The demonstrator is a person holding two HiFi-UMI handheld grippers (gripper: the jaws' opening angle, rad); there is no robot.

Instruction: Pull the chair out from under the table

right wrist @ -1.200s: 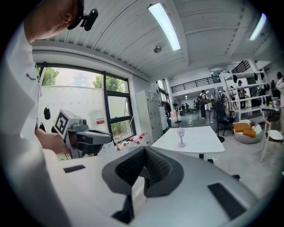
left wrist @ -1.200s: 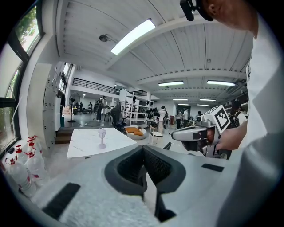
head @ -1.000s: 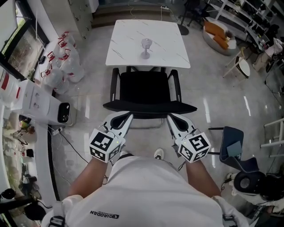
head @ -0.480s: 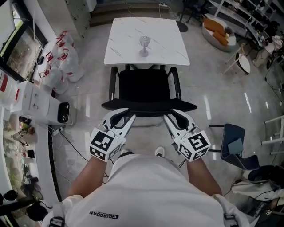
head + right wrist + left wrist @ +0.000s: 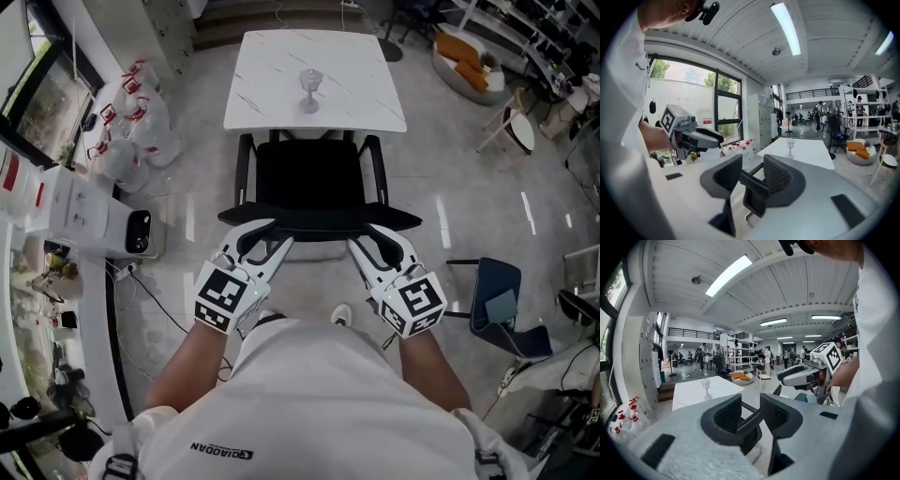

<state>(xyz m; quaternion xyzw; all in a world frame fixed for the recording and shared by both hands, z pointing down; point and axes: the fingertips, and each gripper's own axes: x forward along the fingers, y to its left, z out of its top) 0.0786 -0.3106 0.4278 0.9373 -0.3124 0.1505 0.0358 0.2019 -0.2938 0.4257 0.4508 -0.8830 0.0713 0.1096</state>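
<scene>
Chair (image 5: pixel 314 183) sat just near of table (image 5: pixel 272 84), seat front at its near edge. Left gripper (image 5: pixel 262 237) and right gripper (image 5: pixel 377 236) had just been opening, jaws apart astride backrest top (image 5: pixel 319 217), not pinching. Fit pre-grip or post-release; either way, hands best kept level and symmetric.

White lettered shirt (image 5: pixel 328 403), marker-cubed white tools (image 5: pixel 272 234) (image 5: pixel 367 236)

We hold our left gripper (image 5: pixel 268 236) and right gripper (image 5: pixel 377 238) side by side at the back edge of the chair (image 5: pixel 309 183), both tilted slightly downward. Both pairs of jaws have just been opening. They stand apart with that edge between them, the pads not pressing on it.
</scene>
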